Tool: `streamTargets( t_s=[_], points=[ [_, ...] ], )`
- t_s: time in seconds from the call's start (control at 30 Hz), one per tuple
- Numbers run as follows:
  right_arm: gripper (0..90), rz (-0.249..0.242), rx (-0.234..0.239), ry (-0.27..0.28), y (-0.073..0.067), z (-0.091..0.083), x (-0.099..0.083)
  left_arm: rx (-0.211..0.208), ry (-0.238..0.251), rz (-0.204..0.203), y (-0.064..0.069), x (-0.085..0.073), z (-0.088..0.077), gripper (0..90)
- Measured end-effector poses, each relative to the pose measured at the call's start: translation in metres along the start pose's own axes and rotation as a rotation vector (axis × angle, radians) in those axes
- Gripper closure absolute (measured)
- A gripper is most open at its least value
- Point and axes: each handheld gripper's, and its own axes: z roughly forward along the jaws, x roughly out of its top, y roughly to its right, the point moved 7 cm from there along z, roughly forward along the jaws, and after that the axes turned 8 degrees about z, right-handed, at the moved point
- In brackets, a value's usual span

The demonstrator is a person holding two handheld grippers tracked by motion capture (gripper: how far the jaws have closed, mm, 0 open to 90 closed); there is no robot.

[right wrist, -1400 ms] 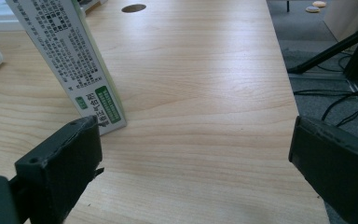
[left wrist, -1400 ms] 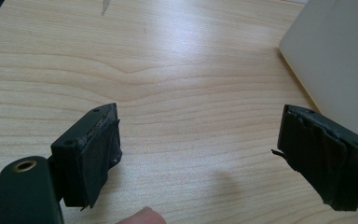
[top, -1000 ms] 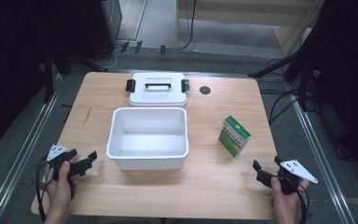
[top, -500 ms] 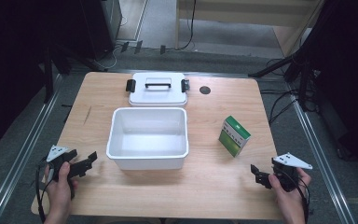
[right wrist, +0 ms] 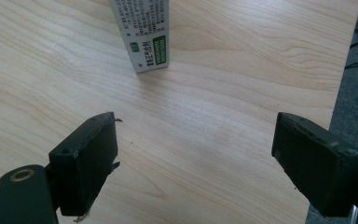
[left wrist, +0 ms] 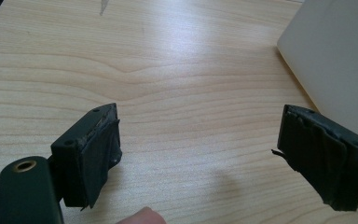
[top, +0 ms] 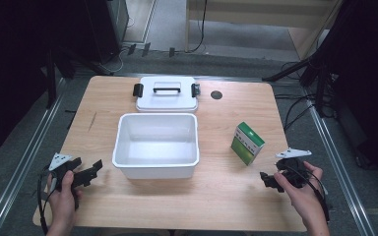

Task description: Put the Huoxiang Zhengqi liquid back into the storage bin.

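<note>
A green and white carton stands on the wooden table, right of an open white tub. The tub's white lid, with a black handle and clips, lies behind it. My right gripper hovers near the table's right front, just short of the carton, open with nothing between its jaws. In the right gripper view the carton stands ahead of the open gripper. My left gripper rests at the left front, open and empty. The tub's wall lies ahead of the left gripper to its right.
A small dark round hole sits in the tabletop right of the lid. The table's right edge runs close beside my right gripper, with grey floor and cables beyond. Metal rails run along both sides of the table.
My right gripper has lifted and shifted left toward the carton. The left gripper, tub, lid and carton have stayed where they were.
</note>
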Motion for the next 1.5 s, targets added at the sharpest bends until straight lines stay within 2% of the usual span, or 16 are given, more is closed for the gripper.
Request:
streamTargets(
  t_s=[0.07, 0.17, 0.27, 0.37, 0.53, 0.7, 0.73, 0.8, 0.87, 0.97, 1.07, 1.33, 1.5],
  points=[
    [15.6, -0.013, 0.019, -0.036, -0.001, -0.003, 0.005, 0.000, 0.001, -0.001, 0.000, 0.000, 0.000, 13.9],
    [12.5, -0.019, 0.041, -0.053, -0.005, -0.005, 0.009, 0.000, 0.001, -0.001, 0.000, 0.000, 0.000, 13.9],
    [12.7, -0.038, 0.038, -0.071, -0.008, -0.006, 0.012, 0.000, 0.001, -0.001, 0.000, 0.000, 0.000, 13.9],
    [12.7, -0.034, 0.057, -0.090, -0.009, -0.007, 0.016, 0.000, 0.002, -0.001, 0.000, 0.000, 0.000, 13.9],
    [12.9, -0.046, 0.034, -0.123, -0.007, -0.011, 0.021, 0.000, -0.001, 0.000, 0.000, 0.000, 0.000, 13.9],
    [13.8, -0.077, 0.039, -0.164, -0.011, -0.017, 0.030, 0.000, -0.002, 0.000, 0.000, 0.000, 0.000, 13.9],
    [16.0, -0.093, 0.026, -0.175, -0.012, -0.019, 0.034, 0.000, -0.002, 0.000, 0.000, 0.000, 0.000, 13.8],
    [21.0, -0.115, 0.013, -0.180, -0.013, -0.021, 0.037, 0.000, -0.002, 0.000, 0.000, 0.000, 0.000, 13.9],
    [24.4, -0.129, 0.035, -0.179, -0.015, -0.024, 0.041, -0.002, -0.002, 0.000, 0.000, 0.000, 0.000, 13.9],
    [24.9, -0.139, 0.039, -0.187, -0.018, -0.026, 0.043, -0.003, -0.002, 0.000, 0.000, 0.000, 0.000, 13.9],
    [23.9, -0.174, 0.029, -0.203, -0.019, -0.025, 0.047, -0.003, -0.003, 0.000, 0.000, 0.000, 0.000, 13.9],
    [28.1, -0.189, 0.028, -0.197, -0.022, -0.029, 0.059, -0.005, -0.006, 0.000, 0.000, 0.000, 0.000, 13.9],
    [26.9, -0.198, 0.034, -0.199, -0.024, -0.031, 0.066, -0.005, -0.006, 0.000, 0.000, 0.000, 0.000, 13.9]
  ],
)
